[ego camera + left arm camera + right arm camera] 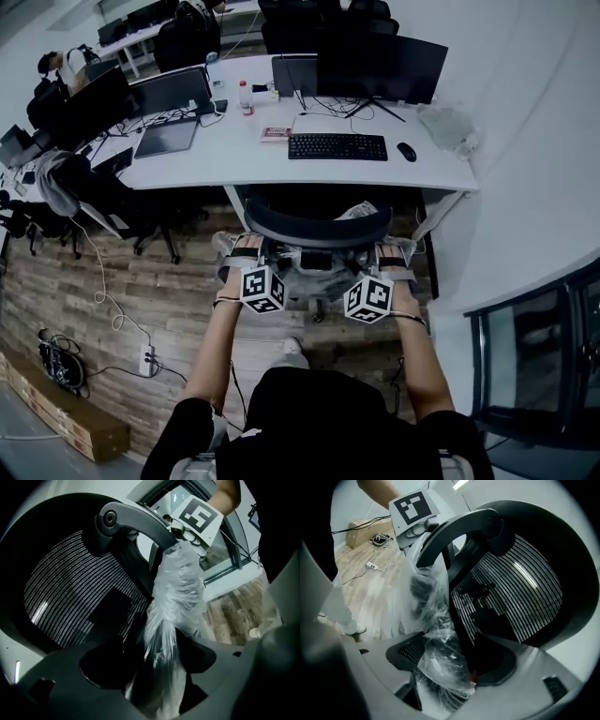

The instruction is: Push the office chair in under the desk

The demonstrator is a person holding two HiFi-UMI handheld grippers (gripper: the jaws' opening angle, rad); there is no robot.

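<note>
chair (317, 228): seat under worktop (225, 155) front edge, backrest just outside it | left gripper (159, 667): jaws clamped on chair through plastic wrap (180, 588) | right gripper (440, 667): jaws likewise clamped on wrapped chair | both grippers behind backrest

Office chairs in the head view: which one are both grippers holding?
The mesh-backed chair at the keyboard, gripped by left gripper and right gripper; the black chair leftward stands untouched.
</note>
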